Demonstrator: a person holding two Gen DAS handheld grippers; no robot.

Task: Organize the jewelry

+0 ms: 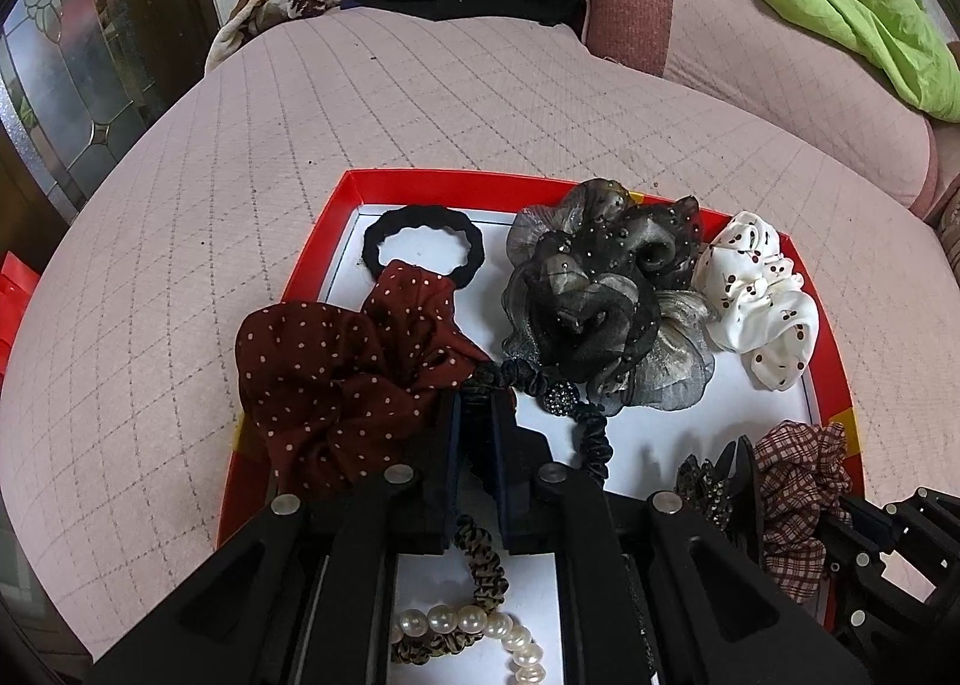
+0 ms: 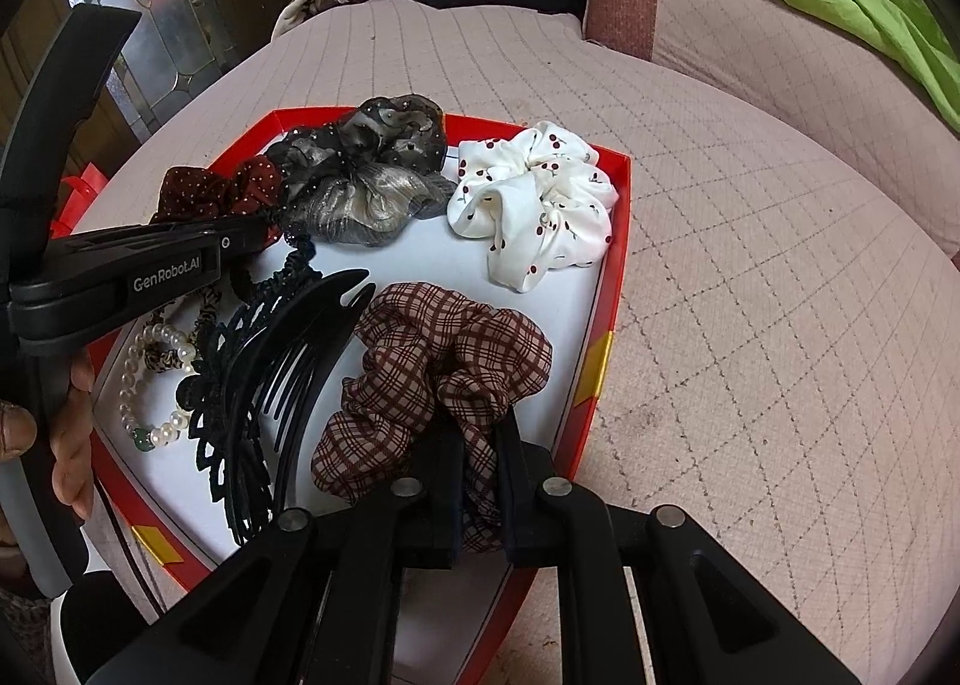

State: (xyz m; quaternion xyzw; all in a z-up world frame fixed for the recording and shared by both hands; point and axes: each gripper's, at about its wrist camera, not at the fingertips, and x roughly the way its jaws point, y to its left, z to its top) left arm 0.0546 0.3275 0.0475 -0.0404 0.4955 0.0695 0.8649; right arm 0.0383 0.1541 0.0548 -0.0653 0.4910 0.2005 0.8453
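On pink quilted bedding [image 1: 420, 103] rests a red tray [image 1: 351, 187].

Both wrist views are evenly lit by soft, diffuse daylight; a leaded glass door panel [image 1: 66, 79] at the upper left glows pale. The white floor of the red tray [image 1: 837, 361] is the brightest surface, slightly washed out yet free of hard glare. Shadows are faint and short, the clearest lying on the tray floor beside the black comb clip [image 2: 300, 361]. Small highlights sit on the pearl bracelet [image 2: 150, 385]. Fisheye distortion bows the quilted grid of the pink sofa cover [image 2: 750, 265], and dark vignetting closes the corners. Focus is sharp at centre; the near gripper bodies are mildly soft.
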